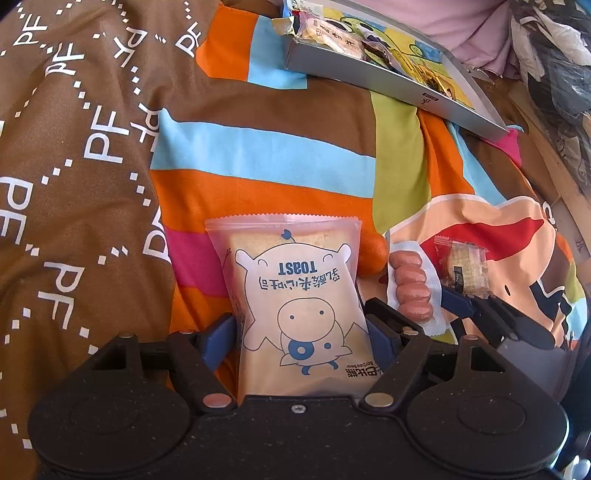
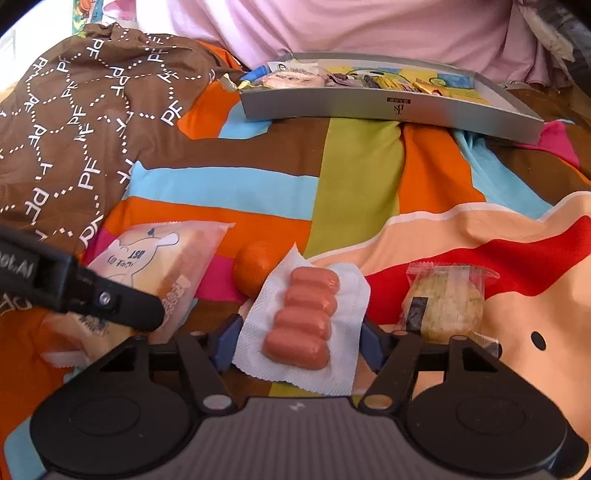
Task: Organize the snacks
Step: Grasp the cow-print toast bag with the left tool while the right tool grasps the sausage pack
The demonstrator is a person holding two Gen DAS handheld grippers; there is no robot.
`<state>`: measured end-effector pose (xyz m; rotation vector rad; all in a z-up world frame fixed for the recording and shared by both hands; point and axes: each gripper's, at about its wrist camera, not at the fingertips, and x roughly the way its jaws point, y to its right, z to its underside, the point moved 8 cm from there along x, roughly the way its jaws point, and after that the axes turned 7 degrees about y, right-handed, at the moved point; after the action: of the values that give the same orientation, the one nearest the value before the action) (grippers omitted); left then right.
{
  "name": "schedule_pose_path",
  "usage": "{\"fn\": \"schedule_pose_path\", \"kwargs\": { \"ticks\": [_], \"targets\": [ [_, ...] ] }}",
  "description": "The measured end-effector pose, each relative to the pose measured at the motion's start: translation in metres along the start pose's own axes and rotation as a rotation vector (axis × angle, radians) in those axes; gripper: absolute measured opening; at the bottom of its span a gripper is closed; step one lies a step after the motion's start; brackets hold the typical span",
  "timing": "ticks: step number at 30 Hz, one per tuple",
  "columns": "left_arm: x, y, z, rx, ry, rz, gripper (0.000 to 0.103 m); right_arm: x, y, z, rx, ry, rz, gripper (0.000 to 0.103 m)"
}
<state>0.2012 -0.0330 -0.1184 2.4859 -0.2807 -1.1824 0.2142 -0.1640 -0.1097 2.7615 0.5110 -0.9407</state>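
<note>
Toast packet (image 1: 299, 314) wrapped in frosted matt plastic, sausage pack (image 2: 303, 323) sealed in glossy film with embossed white edges, bedsheet (image 2: 362, 177) of soft printed cloth, tray (image 2: 369, 107) of smooth grey card.

A bedroom in a home: snacks lie spread across a bed covered by a bright cartoon-print quilt (image 2: 354, 166) in blocks of orange, blue, green and brown, with a brown lettered bedcover (image 2: 85, 122) bunched at one side, pink bedding (image 2: 332, 26) heaped behind, and a shallow grey cardboard box (image 2: 369, 107) of wrapped sweets resting on the covers.
</note>
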Motion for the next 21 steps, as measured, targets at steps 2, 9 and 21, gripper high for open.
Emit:
{"fn": "schedule_pose_path", "kwargs": {
  "ticks": [2,9,21],
  "targets": [
    [0.0,-0.0001,0.0001,-0.001,0.0,0.0,0.077,-0.0023,-0.0018,0.0006,-0.004,0.007,0.007,0.066],
    [0.0004,0.0004,0.0009,0.009,0.005,-0.002,0.077,-0.0059,-0.0024,0.0033,0.021,0.006,0.007,0.066],
    [0.0046,0.0024,0.0011,0.028,0.011,-0.002,0.078,-0.0043,-0.0025,0.0053,0.029,0.013,0.003,0.067]
  ]
}}
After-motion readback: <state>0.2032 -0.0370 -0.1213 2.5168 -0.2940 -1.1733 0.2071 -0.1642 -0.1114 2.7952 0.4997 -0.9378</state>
